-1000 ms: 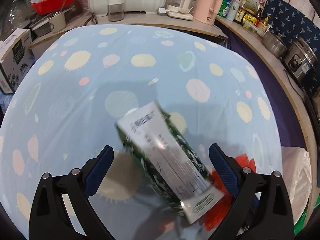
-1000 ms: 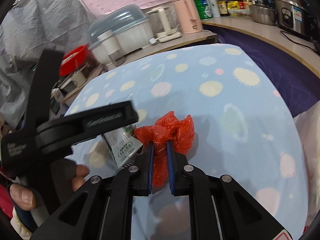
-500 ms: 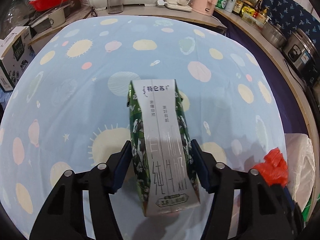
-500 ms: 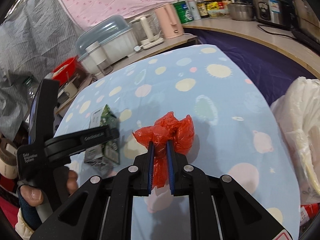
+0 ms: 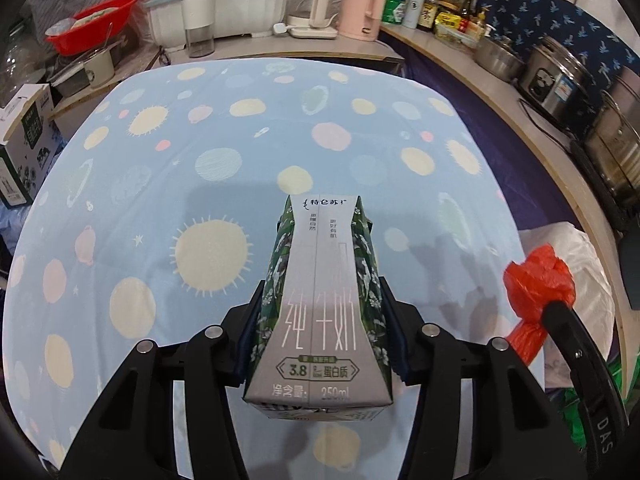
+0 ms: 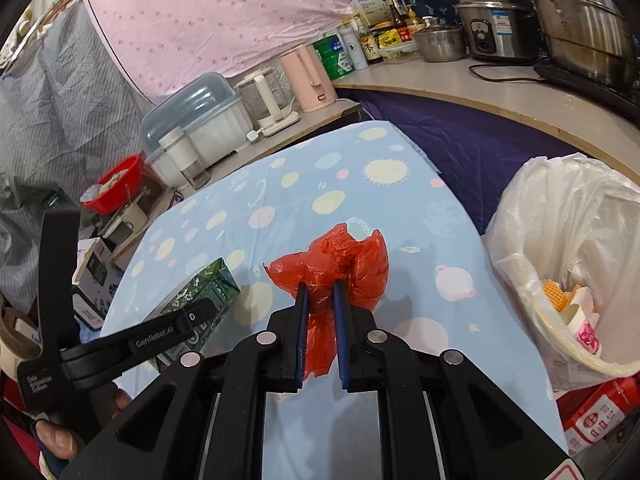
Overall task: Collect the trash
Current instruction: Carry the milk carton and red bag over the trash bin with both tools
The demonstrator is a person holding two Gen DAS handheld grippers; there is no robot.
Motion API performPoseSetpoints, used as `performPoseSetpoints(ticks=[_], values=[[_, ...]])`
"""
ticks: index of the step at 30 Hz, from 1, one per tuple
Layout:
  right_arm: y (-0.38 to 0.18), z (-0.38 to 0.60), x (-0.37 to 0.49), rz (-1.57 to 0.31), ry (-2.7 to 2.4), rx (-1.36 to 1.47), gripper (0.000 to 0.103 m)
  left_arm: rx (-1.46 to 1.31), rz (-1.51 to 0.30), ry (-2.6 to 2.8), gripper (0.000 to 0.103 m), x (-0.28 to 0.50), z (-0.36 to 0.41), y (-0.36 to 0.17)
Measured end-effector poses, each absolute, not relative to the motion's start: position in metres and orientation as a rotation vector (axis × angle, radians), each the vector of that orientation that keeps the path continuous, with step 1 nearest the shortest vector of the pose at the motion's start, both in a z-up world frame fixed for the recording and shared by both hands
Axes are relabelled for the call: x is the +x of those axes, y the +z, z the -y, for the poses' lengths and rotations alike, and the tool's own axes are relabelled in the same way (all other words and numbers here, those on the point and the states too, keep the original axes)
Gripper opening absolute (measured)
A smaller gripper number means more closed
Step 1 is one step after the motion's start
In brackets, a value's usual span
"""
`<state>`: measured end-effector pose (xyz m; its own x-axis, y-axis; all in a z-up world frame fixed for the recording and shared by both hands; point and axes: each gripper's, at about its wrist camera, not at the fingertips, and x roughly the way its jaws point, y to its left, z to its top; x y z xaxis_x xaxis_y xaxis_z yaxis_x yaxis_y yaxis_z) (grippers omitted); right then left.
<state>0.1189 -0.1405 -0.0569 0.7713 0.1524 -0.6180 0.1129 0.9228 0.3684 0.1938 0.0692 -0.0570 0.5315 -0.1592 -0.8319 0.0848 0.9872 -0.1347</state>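
A second ago the left gripper stood wide around a tilted milk carton; now its jaws are closing on the carton's two green sides, pads pressed against them, with the carton lying straight out ahead between the fingers and lifted clear of the spotted blue surface. The right gripper has kept its narrow pinch on the crumpled red plastic bag, which bulges out just beyond its fingertips. Both pieces of trash have come up off the surface together. The lined trash bin now shows to the right of the right gripper, near it and already holding scraps. Judging by this, picking up is done and the carry to the bin is the step in hand.
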Motion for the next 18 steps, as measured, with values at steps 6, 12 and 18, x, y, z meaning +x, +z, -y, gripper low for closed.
performPoseSetpoints(ticks=[6,12,18], values=[[-0.044,0.154,0.094,-0.65,0.004,0.425,0.012,-0.044,-0.964,-0.196,0.049,0.164,-0.048,-0.039],[-0.031,0.175,0.067,-0.601,-0.022,0.452,0.012,-0.001,-0.926,-0.254,0.049,0.138,-0.018,-0.021],[-0.024,0.204,0.042,-0.554,-0.062,0.493,0.012,0.041,-0.899,-0.317,0.049,0.116,0.016,-0.007]])
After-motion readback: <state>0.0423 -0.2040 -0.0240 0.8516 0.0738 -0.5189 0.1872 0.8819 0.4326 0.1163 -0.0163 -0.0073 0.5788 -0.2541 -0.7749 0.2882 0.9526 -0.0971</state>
